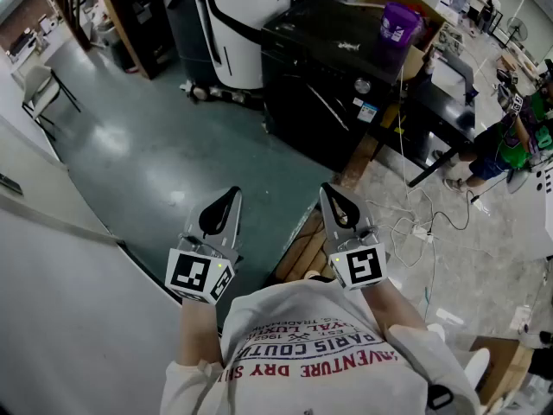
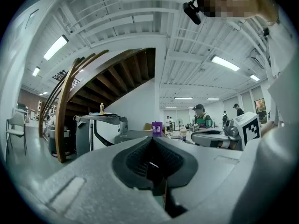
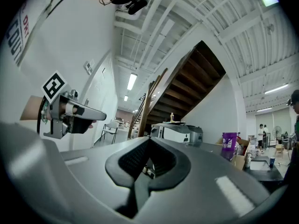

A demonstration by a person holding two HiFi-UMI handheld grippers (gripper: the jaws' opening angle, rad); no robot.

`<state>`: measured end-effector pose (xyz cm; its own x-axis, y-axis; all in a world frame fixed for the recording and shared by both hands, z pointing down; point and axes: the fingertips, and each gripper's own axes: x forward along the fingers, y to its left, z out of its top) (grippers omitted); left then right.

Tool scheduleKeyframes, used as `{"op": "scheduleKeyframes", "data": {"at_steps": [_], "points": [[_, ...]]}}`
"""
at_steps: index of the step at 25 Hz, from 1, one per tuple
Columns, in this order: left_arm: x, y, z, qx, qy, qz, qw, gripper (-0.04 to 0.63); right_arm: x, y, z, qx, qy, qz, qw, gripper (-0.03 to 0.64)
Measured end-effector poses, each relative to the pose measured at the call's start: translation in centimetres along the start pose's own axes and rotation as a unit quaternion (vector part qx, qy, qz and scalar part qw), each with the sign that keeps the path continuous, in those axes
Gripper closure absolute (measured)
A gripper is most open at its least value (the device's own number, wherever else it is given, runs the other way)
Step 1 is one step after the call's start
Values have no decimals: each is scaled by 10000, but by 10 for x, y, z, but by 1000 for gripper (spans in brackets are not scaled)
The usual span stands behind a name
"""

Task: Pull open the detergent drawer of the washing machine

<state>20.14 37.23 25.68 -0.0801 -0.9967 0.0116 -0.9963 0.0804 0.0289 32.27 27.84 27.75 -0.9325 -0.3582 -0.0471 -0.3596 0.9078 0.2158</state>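
My left gripper point(image 1: 231, 196) and right gripper point(image 1: 333, 194) are held side by side in front of the person's chest, above the green floor. Both point level toward the far end of the room. In the left gripper view the left gripper point(image 2: 152, 142) has its jaws together with nothing between them. In the right gripper view the right gripper point(image 3: 148, 142) is shut and empty too. A black appliance point(image 1: 333, 80) with a round knob stands a few steps ahead, apart from both grippers. I cannot make out a detergent drawer on it.
A white and black machine point(image 1: 238, 24) stands left of the black appliance. A purple cup point(image 1: 399, 22) sits on the appliance's far side. A white wall point(image 1: 52, 275) runs along the left, with a chair point(image 1: 39, 89) beyond. Loose cables point(image 1: 415, 227) and a wooden pallet point(image 1: 302, 249) lie right of the grippers.
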Motion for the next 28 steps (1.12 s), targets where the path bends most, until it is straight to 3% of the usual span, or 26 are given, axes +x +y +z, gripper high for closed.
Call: {"op": "scheduleKeyframes", "data": {"at_steps": [17,18,20,28], "points": [[-23,26,-4,-121,-161,-67,9998,592,23,28,-2,190,98,7,9998,615],[-23,27,-4,-172,-208,-49,9996,557,23,28,-3,205,104,-20,9997,615],[-22,33,-4,-308,-268,15,9992,283,27,26,-5,229,140,-68,9996,616],[8,72,-18,-706,-170,207,9971,265,69,5,-30,268,418,-2,9988,615]]}}
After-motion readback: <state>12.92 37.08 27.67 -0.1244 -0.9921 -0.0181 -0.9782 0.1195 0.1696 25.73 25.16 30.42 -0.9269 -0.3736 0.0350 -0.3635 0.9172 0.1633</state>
